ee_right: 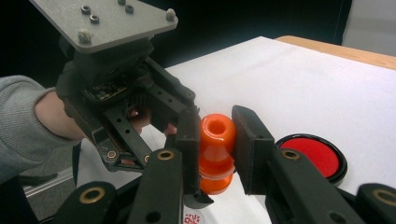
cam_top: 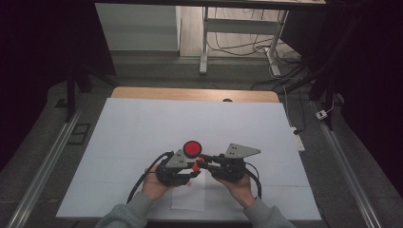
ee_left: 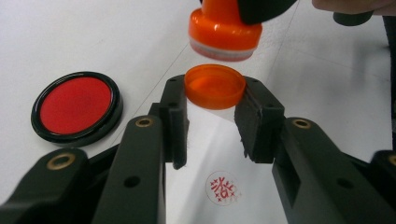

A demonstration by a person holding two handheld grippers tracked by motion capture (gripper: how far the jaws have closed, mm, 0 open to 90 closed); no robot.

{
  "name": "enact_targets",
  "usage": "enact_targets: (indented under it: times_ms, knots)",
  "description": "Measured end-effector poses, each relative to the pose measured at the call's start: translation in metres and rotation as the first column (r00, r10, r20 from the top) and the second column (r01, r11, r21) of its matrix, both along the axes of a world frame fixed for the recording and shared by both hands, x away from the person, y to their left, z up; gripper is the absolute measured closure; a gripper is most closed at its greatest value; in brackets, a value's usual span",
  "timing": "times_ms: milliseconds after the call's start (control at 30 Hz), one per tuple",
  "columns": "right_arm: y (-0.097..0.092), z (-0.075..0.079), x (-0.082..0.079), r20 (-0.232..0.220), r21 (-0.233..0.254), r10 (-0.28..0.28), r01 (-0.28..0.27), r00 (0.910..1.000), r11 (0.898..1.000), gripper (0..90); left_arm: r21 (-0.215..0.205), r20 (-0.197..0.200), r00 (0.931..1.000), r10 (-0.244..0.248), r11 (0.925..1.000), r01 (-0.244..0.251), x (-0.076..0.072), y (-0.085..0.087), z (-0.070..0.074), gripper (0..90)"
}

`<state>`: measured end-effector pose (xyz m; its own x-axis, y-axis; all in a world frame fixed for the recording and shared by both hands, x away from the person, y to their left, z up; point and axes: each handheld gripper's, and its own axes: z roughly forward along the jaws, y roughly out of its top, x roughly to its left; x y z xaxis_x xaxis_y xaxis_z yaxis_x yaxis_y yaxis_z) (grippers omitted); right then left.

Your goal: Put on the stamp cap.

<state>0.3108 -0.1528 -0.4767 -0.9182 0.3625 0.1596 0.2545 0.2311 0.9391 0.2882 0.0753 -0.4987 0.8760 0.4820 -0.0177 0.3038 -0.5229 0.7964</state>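
Observation:
My left gripper [ee_left: 215,94] is shut on a shallow orange cap [ee_left: 215,86], held open side up just above the table. Directly over it hangs the orange stamp [ee_left: 225,30], its pale face a small gap from the cap. My right gripper [ee_right: 215,128] is shut on the stamp [ee_right: 216,144] around its waisted handle. In the high view both grippers meet tip to tip at the stamp [cam_top: 198,161], with the left gripper [cam_top: 177,171] and the right gripper [cam_top: 230,166] near the table's front middle. Below the jaws, a round red seal print [ee_left: 223,188] marks the paper.
A round black ink pad [cam_top: 192,148] with a red centre lies open just behind the grippers, also seen as the ink pad [ee_left: 76,106] to the left. A small paper sheet [cam_top: 188,192] lies on the white table cover [cam_top: 142,123]. A wooden table edge [cam_top: 190,93] runs along the back.

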Motion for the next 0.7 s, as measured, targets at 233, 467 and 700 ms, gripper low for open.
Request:
enact_targets:
  times_ms: [233, 467, 700]
  knots:
    - [0.0011, -0.0020, 0.0007, -0.007, -0.005, 0.003, -0.003, 1.0000, 1.000, 72.3, 0.001, 0.005, 1.0000, 0.000, 1.0000, 0.000, 0.0003, 0.0001, 0.0011, 64.8]
    - [0.0024, -0.0039, 0.0006, -0.010, -0.014, 0.008, -0.008, 0.9999, 1.000, 72.3, 0.011, 0.014, 0.9999, -0.002, 0.9999, 0.002, -0.0008, -0.0010, 0.0015, 64.9]
    - [0.0023, -0.0047, 0.0010, -0.012, -0.015, 0.007, -0.007, 0.9999, 1.000, 72.4, 0.015, 0.016, 0.9998, -0.007, 0.9999, 0.007, -0.0014, -0.0014, 0.0022, 64.8]
